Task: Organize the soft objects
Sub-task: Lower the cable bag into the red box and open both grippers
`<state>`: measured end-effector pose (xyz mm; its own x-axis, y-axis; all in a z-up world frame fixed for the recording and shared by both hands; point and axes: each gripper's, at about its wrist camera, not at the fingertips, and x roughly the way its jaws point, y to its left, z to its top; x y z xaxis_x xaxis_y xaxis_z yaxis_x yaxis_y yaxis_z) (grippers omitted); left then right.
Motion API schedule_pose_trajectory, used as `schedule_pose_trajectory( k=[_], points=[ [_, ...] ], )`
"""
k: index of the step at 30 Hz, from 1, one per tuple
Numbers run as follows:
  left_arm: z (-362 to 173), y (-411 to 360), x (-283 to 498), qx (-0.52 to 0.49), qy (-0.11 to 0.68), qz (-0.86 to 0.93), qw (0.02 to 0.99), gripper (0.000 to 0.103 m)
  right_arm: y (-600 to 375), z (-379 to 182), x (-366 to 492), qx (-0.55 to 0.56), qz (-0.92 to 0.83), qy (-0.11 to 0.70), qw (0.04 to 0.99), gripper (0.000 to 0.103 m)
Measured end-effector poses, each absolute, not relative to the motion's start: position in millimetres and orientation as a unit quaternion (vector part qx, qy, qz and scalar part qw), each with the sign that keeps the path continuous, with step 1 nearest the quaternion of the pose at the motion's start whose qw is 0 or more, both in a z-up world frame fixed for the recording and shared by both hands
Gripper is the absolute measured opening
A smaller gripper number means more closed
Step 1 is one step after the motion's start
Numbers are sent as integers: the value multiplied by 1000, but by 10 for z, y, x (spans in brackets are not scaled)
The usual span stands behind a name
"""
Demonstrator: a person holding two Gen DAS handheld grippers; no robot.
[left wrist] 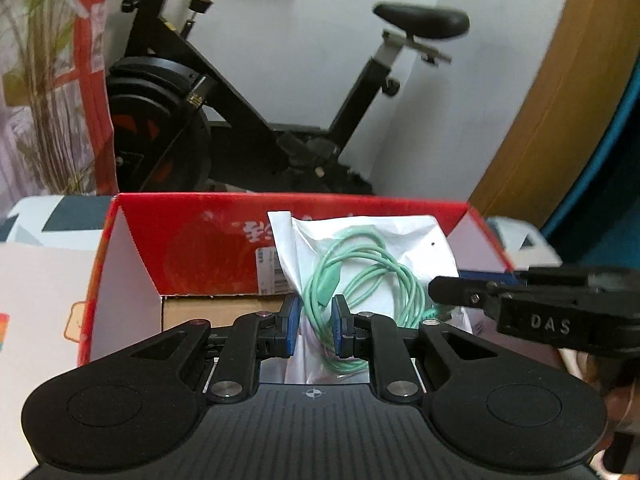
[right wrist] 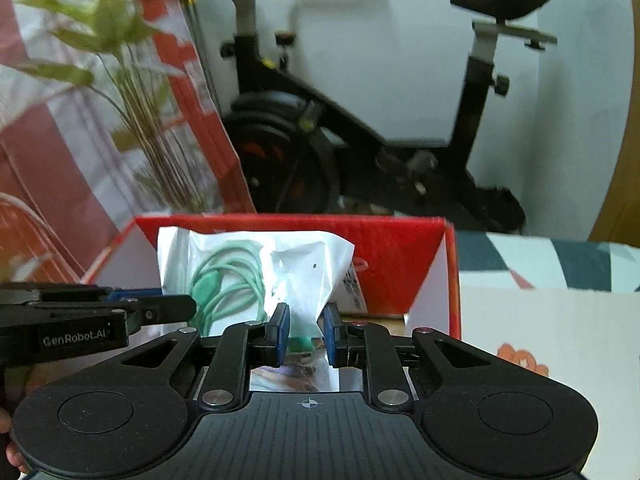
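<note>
Cable bag (left wrist: 372, 248) — upright, long axis vertical

Bagged cable held over an open red box

A clear-white plastic bag (left wrist: 384, 248) with a coiled mint-green cable (left wrist: 360, 280) inside stands upright, crumpled, its lower edge pinched at two spots by the left gripper (left wrist: 314, 328) and right gripper (right wrist: 305, 334). It hangs just in front of the back wall of the red box (left wrist: 192, 240), whose flaps are open and whose brown cardboard floor shows beneath.
</note>
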<state>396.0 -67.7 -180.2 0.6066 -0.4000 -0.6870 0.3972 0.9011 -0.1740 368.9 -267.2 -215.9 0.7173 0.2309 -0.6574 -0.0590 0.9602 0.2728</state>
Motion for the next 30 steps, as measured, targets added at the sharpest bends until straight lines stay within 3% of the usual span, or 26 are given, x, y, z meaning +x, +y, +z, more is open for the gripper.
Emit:
schedule_pose_trajectory(
  k=[5, 8, 16, 21, 24, 27, 30],
  points=[
    [-1843, -691, 4012, 19, 400, -228, 888, 19, -2666, -2255, 3764, 110, 51, 390, 913, 20],
    [-1844, -658, 4016, 15, 398, -226, 889, 25, -2673, -2275, 3777, 116, 39, 398, 909, 22],
    [-1762, -672, 3929, 19, 379, -222, 898, 26, -2614, -2192, 3684, 90, 35, 389, 916, 23],
    [-1641, -602, 3777, 27, 361, -211, 908, 28, -2583, -2057, 3498, 73, 39, 369, 926, 36],
    [-1567, -540, 3648, 32, 348, -204, 915, 46, -2544, -1979, 3348, 55, 36, 356, 932, 45],
    [-1519, -465, 3499, 42, 335, -197, 920, 57, -2504, -1916, 3191, 45, 37, 350, 935, 61],
    [-1471, -377, 3355, 46, 328, -191, 924, 77, -2458, -1850, 3021, 37, 40, 339, 939, 79]
  ],
)
